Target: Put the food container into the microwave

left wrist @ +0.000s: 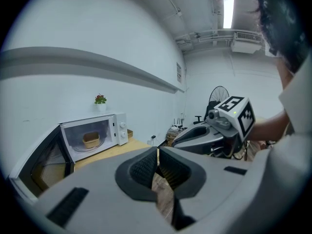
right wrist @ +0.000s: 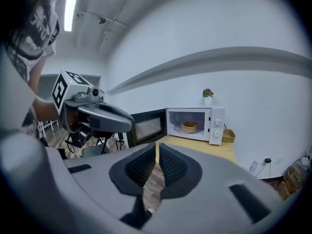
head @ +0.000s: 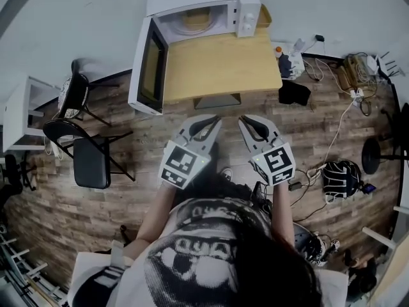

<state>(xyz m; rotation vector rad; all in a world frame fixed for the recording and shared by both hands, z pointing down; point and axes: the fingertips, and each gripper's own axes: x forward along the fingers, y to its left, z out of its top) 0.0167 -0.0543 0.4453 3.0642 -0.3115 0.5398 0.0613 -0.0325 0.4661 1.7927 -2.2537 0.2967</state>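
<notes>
The white microwave (head: 203, 6) stands at the back of a wooden table (head: 223, 66), its door (head: 148, 66) swung wide open to the left. A tan food container (head: 195, 20) sits inside on the turntable, also visible as the container (left wrist: 90, 140) in the left gripper view and the container (right wrist: 188, 126) in the right gripper view. My left gripper (head: 215, 118) and right gripper (head: 243, 119) hover side by side just off the table's near edge, well short of the microwave. Both are shut with nothing between the jaws.
A second tan tub (head: 264, 15) stands right of the microwave. Two black chairs (head: 89, 152) and a white side table (head: 19, 114) are on the left. A black bag (head: 294, 93), cables (head: 339, 126) and a round dark object (head: 342, 176) lie on the floor at right.
</notes>
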